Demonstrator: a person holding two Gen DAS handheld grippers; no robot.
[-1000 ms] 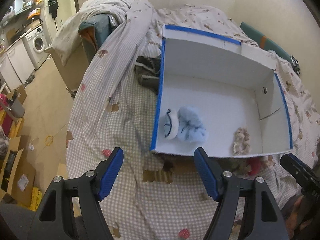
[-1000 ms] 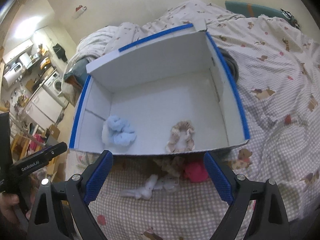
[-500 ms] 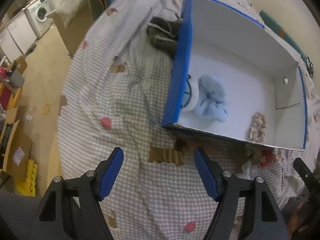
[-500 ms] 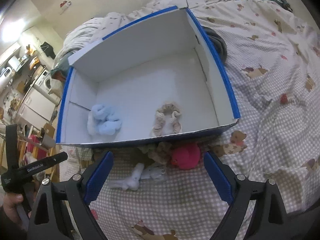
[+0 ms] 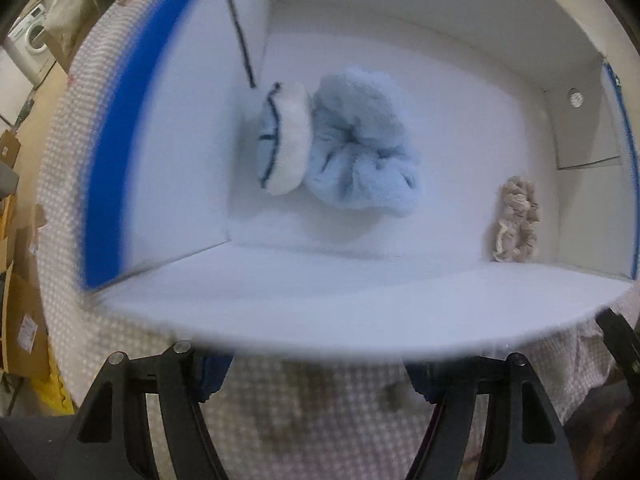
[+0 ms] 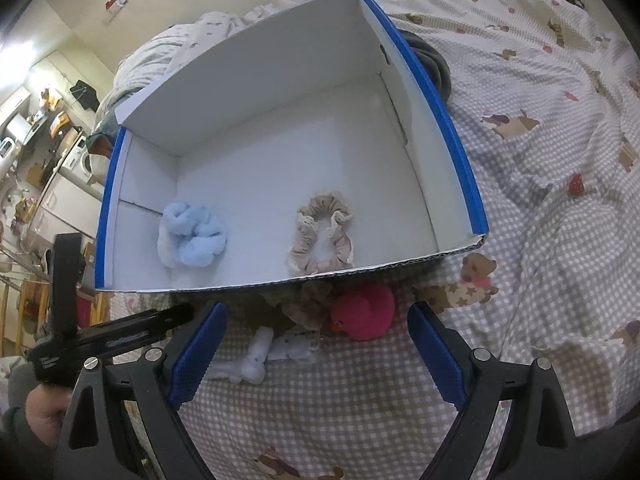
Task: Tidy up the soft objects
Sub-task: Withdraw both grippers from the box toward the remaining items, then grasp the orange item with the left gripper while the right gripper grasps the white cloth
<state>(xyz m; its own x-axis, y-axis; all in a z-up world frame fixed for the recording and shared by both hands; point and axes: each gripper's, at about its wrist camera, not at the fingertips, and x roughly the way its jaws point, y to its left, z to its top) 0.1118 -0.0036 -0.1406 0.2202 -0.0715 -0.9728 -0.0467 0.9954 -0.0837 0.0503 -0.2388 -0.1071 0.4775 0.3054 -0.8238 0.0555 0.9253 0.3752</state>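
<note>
Hovering at the far left of the right wrist view, the left gripper (image 6: 120,336), held by a hand (image 6: 42,412) in a dark sleeve, with its black frame pointing toward the near wall of the box (image 6: 424,92). Jaws spread apart in its own view, blue pads partly hidden under the blurred near rim, nothing between them but gingham bedspread (image 5: 320,412).

Sitting inside the white, blue-edged box, toward its left end: a light blue fluffy bundle (image 6: 192,234), touching a white-and-blue rounded piece (image 5: 286,138) on its left. Further right on the box floor, close to the near wall: a beige scrunchie (image 6: 324,236), well apart from the blue bundle.

Lying on the bed just outside the near wall, from left to right: a small white soft toy (image 6: 256,356), a white tagged piece (image 6: 296,346) beside it, a brownish frilly piece (image 6: 310,300) tucked against the box, and a bright pink plush (image 6: 366,310) touching that frilly piece.

Framing these loose things, the right gripper (image 6: 316,356), jaws wide open and empty, blue pads on either side of the white toy and pink plush, above the bedspread.
</note>
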